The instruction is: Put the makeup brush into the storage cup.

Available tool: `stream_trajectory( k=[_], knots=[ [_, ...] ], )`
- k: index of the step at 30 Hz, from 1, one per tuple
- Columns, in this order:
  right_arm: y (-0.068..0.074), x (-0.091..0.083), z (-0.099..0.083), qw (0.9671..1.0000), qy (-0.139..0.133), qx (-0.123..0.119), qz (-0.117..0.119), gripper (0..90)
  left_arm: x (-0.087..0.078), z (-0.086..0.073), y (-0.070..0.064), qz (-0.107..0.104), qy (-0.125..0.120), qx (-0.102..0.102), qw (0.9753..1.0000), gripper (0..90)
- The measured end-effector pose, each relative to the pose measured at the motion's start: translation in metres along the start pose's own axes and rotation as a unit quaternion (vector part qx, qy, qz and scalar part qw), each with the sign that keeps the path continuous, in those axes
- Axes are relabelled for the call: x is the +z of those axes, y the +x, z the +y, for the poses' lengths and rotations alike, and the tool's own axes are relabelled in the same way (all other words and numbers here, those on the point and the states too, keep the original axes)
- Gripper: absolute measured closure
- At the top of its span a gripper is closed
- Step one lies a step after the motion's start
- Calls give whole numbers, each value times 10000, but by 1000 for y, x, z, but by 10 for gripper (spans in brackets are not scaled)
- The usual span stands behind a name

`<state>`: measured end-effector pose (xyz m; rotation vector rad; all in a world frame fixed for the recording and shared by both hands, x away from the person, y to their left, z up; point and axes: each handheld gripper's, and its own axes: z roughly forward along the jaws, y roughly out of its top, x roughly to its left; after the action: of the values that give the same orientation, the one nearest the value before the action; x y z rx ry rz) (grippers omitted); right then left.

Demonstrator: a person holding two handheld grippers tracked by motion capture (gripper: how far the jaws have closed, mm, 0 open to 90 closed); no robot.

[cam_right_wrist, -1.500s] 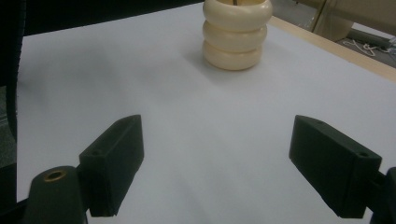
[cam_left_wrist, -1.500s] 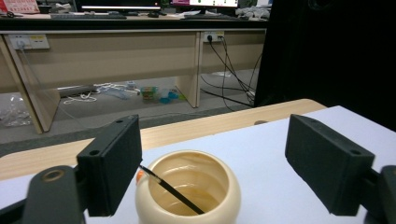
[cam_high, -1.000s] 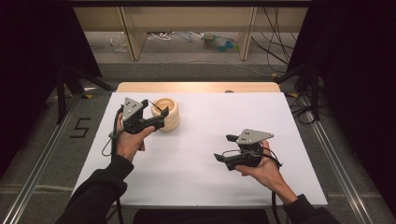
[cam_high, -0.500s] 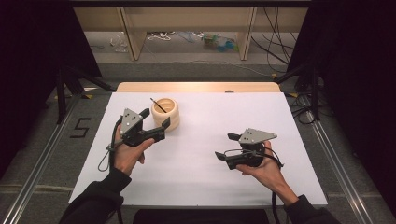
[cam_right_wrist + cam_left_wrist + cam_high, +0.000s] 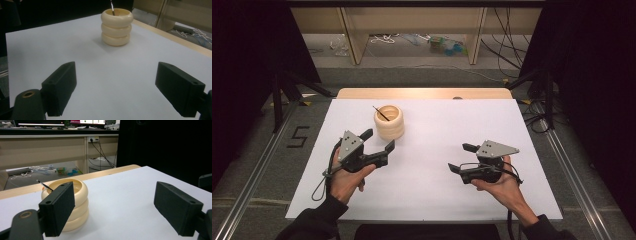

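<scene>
Near the ribbed cream holder (image 5: 389, 122), both matte black claws gape wide, holding nothing.

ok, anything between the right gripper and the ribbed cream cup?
Nothing. In the right gripper view, bare white table runs from the open right gripper to the cup.

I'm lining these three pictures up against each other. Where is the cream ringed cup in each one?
High view: cream ringed cup upper left of centre on the white table.
Left gripper view: lower left, partly behind the left jaw.
Right gripper view: top centre.
Shared landmark: the thin dark stick in the cup.
</scene>
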<state>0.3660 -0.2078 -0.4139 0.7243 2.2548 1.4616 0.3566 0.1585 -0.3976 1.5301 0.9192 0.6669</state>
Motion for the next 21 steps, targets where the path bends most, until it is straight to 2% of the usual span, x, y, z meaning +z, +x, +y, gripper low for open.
stream_trajectory(
  k=[1, 3, 14, 15, 17, 18, 21],
  knots=[
    [1, 0, -1, 10000, -29, 54, 52, 181, -2, -1, -1, -13, 7, -15, 10000, 169],
    [2, -3, -2, 10000, -24, 43, -39, 177, -5, -2, -2, -38, 14, 18, 10000, 169],
    [6, -14, -8, 9998, -80, 173, -64, 162, -21, -13, -12, -168, 61, 1, 9998, 168],
    [6, -15, -8, 9998, -101, 126, -102, 161, -23, -13, -12, -196, 77, 104, 9997, 168],
    [8, -16, -9, 9998, -153, 144, -74, 161, -25, -14, -14, -213, 84, 130, 9997, 168],
    [9, -17, -9, 9998, -82, 191, -53, 162, -25, -14, -14, -216, 76, 133, 9996, 168],
    [10, -20, -11, 9997, -164, 135, -123, 162, -28, -16, -16, -207, 44, 44, 9998, 168]
  ],
)
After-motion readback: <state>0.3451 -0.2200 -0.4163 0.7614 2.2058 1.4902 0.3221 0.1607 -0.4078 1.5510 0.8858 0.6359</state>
